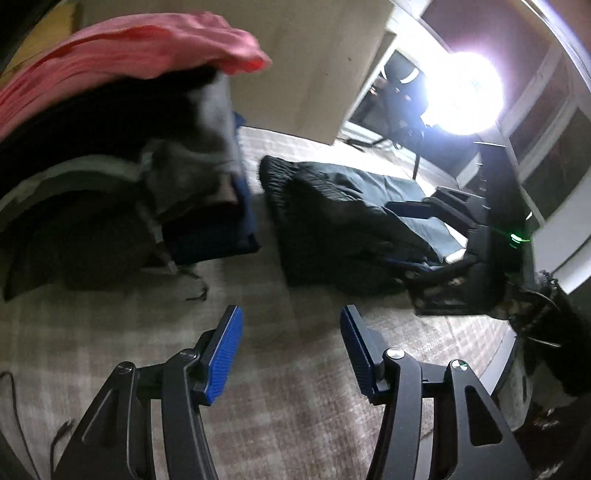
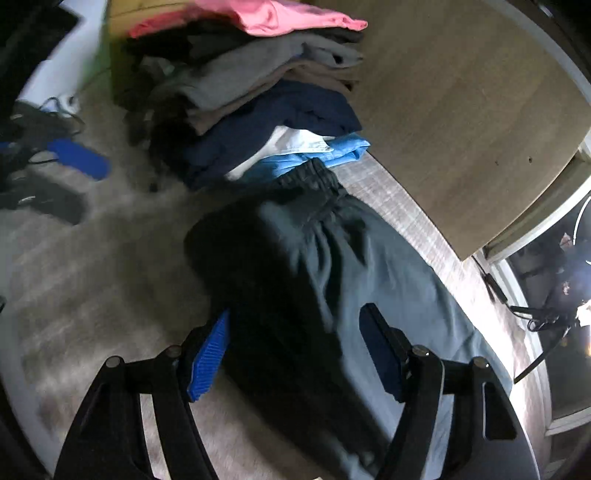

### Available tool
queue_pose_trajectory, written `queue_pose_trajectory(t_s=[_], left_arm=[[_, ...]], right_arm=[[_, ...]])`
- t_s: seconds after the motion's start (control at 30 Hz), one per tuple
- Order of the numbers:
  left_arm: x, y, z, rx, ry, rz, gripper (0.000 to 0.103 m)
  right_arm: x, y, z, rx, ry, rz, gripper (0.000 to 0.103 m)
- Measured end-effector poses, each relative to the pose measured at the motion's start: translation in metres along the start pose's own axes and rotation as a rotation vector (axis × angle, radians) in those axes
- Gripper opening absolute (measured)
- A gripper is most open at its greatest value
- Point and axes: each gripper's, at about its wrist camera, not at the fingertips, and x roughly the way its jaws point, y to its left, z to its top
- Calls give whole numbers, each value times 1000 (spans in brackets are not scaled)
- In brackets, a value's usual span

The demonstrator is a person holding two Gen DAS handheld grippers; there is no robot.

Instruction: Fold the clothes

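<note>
Dark grey trousers (image 2: 317, 266) lie folded lengthwise on the pale carpet, elastic waistband at the far end. My right gripper (image 2: 295, 321) is open just above them, its blue-padded fingers spread over the leg part. The trousers also show in the left wrist view (image 1: 332, 229), ahead and to the right of my left gripper (image 1: 291, 321), which is open and empty above bare carpet. My right gripper (image 1: 436, 210) shows at the trousers' far end in that view.
A stack of folded clothes (image 2: 258, 103) with a pink garment (image 2: 273, 16) on top stands beyond the waistband, also in the left wrist view (image 1: 110, 129). A wooden cabinet (image 2: 461, 129) stands on the right. A bright lamp (image 1: 461, 92) glares. Cables (image 2: 44, 122) lie left.
</note>
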Motion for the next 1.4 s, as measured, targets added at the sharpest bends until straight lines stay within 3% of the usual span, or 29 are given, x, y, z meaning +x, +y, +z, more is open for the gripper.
queue_pose_trajectory(t_s=[0.03, 0.07, 0.13, 0.2, 0.3, 0.43, 0.5, 0.6, 0.63, 0.73, 0.77, 0.9, 0.97, 1.17, 1.3, 1.33, 1.37, 1.4], left_arm=[[-2, 4, -2, -13, -5, -9, 52], [-3, 7, -4, -25, -9, -18, 53], [-4, 11, -7, -29, -8, -21, 52], [-4, 12, -9, -26, -6, -28, 52], [-6, 12, -8, -21, -12, -46, 52], [-8, 10, -6, -5, -20, -77, 53], [-6, 8, -7, 9, -12, -88, 53], [-5, 8, -10, 25, 4, -82, 53], [-5, 9, -10, 28, 7, -83, 53], [-8, 9, -8, 34, -1, -91, 53], [-8, 8, -7, 37, -4, -90, 53], [-5, 5, -1, 41, -2, -98, 53], [-3, 3, 0, 52, 1, -98, 53], [3, -7, -1, 69, 8, -105, 53], [6, -5, -5, 53, 12, -105, 53], [7, -5, -6, 49, 13, -105, 53], [6, -4, -7, 46, 10, -107, 53], [5, -2, -8, 39, 7, -110, 53]], right_arm=[[4, -4, 5, 34, -3, 16, 65], [7, -13, 7, 100, -9, 59, 44], [12, -32, 7, 237, -3, 151, 11], [5, -58, -4, 399, -48, 199, 10], [-22, -103, -33, 711, -194, 265, 10], [-30, -124, -70, 1018, -346, 361, 10], [-11, -109, -65, 1004, -297, 424, 10], [24, -59, -35, 771, -25, 456, 24], [23, -47, -28, 698, 6, 427, 30], [3, -43, -18, 636, -54, 444, 52], [-4, -49, -17, 660, -85, 465, 53], [-18, -71, -12, 742, -179, 457, 54], [-10, -73, -7, 780, -176, 443, 54], [33, -59, 32, 714, 14, 331, 54], [70, -34, 49, 519, 256, 92, 54], [75, -36, 42, 532, 265, 93, 53], [76, -42, 31, 589, 246, 132, 38], [76, -51, 18, 668, 214, 188, 31]])
